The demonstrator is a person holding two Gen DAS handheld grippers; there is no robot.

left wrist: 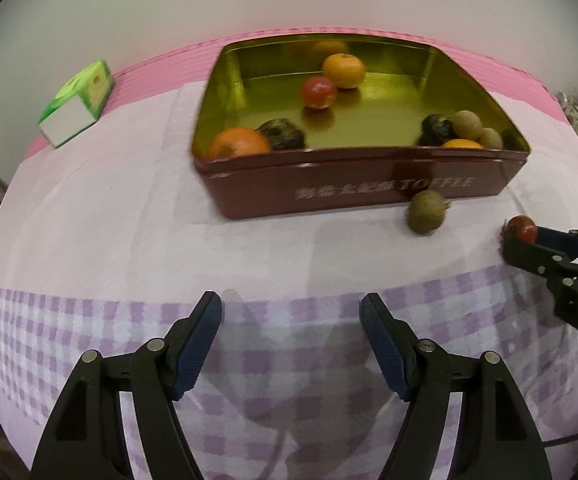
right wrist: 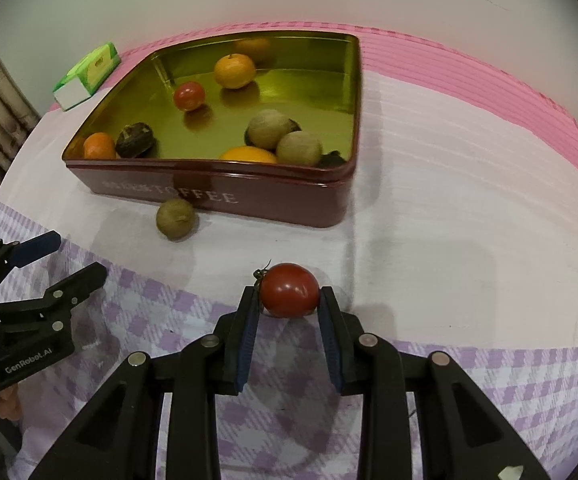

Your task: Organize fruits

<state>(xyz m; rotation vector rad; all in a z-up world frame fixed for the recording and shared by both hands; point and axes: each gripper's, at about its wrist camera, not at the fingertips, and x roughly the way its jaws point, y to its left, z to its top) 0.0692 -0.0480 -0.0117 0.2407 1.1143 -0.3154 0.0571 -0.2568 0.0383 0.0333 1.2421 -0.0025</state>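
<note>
Right wrist: right gripper (right wrist: 289,300) pinches tomato (right wrist: 289,290) near tin (right wrist: 225,188); left gripper (left wrist: 291,312) spread, empty.

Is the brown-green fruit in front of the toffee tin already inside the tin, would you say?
No, the brown-green fruit lies on the tablecloth just outside the front wall of the toffee tin, not among the fruits inside it.
</note>
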